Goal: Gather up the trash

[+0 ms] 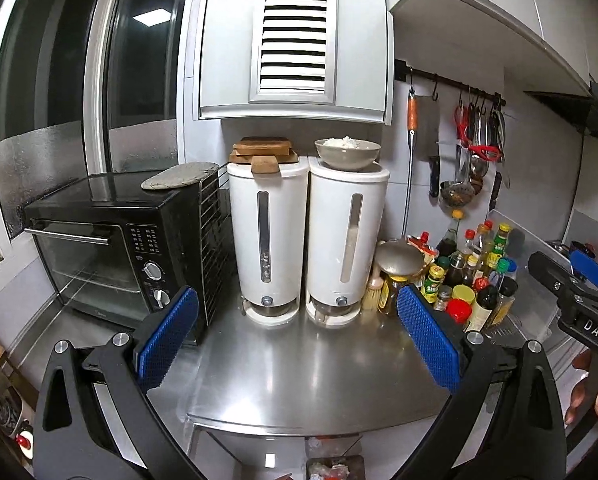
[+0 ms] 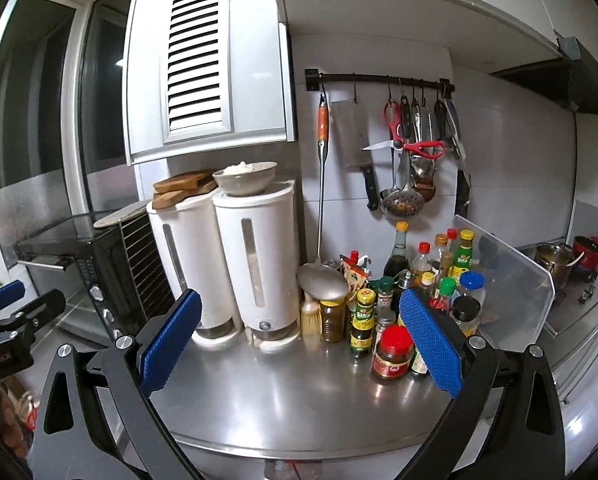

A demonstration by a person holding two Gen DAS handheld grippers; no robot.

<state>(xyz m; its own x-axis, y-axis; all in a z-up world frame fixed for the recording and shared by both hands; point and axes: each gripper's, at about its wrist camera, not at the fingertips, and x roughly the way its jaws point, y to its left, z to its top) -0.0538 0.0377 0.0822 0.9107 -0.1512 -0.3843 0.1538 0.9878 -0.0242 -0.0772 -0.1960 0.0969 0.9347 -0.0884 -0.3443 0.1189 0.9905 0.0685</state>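
My left gripper (image 1: pixel 298 338) hangs open over the bare steel counter (image 1: pixel 299 364), nothing between its blue pads (image 1: pixel 167 340). Below the counter's front edge, a dark bin (image 1: pixel 335 468) shows crumpled trash inside. My right gripper (image 2: pixel 301 338) is also open and empty above the same counter (image 2: pixel 291 396), close to the sauce bottles. It appears in the left wrist view at the right edge (image 1: pixel 575 284), held by a hand (image 1: pixel 591 396). The left gripper (image 2: pixel 7 312) shows at the left edge of the right wrist view.
Two white dispensers (image 1: pixel 307 240) stand at the back, a bowl of rice (image 1: pixel 347 152) on one. A black oven (image 1: pixel 111 252) is left; crowded bottles (image 2: pixel 403 312) and a clear splash guard (image 2: pixel 507 280) are right. Utensils hang on a wall rail (image 2: pixel 383 78).
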